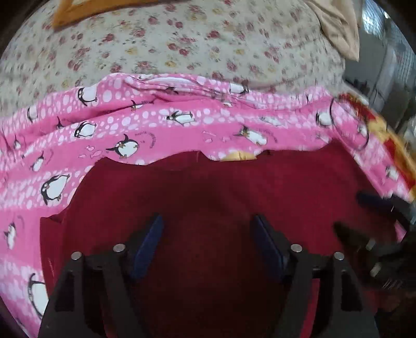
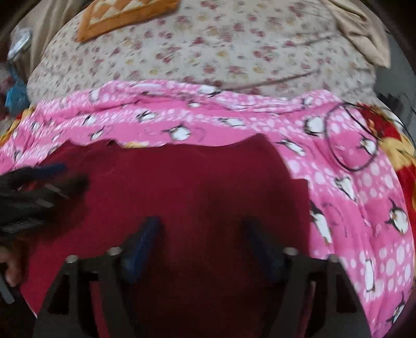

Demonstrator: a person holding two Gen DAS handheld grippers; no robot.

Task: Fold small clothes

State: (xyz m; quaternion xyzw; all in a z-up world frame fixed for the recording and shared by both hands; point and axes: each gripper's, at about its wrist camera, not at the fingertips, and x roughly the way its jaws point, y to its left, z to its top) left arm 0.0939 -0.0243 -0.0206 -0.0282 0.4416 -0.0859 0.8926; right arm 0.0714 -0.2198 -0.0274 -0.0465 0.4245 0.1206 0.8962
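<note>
A dark red garment [image 1: 208, 187] lies spread flat on a pink penguin-print sheet [image 1: 156, 124]. It also shows in the right wrist view [image 2: 187, 182]. My left gripper [image 1: 208, 221] hovers over the garment's near part, open and empty, blue pads apart. My right gripper [image 2: 201, 223] is open and empty over the same garment, further right. The right gripper shows at the right edge of the left wrist view [image 1: 369, 218]. The left gripper shows blurred at the left edge of the right wrist view [image 2: 52, 176]. The garment's far edge is wavy, with a yellow patch [image 1: 238, 155] beside it.
The pink sheet [image 2: 351, 197] covers a bed with a floral cover [image 1: 182, 44] behind. An orange-bordered cushion [image 2: 122, 15] lies far back left. A beige cloth [image 1: 338, 26] lies far right. A red and yellow blanket [image 2: 390, 145] and a thin black loop [image 2: 349, 137] lie at right.
</note>
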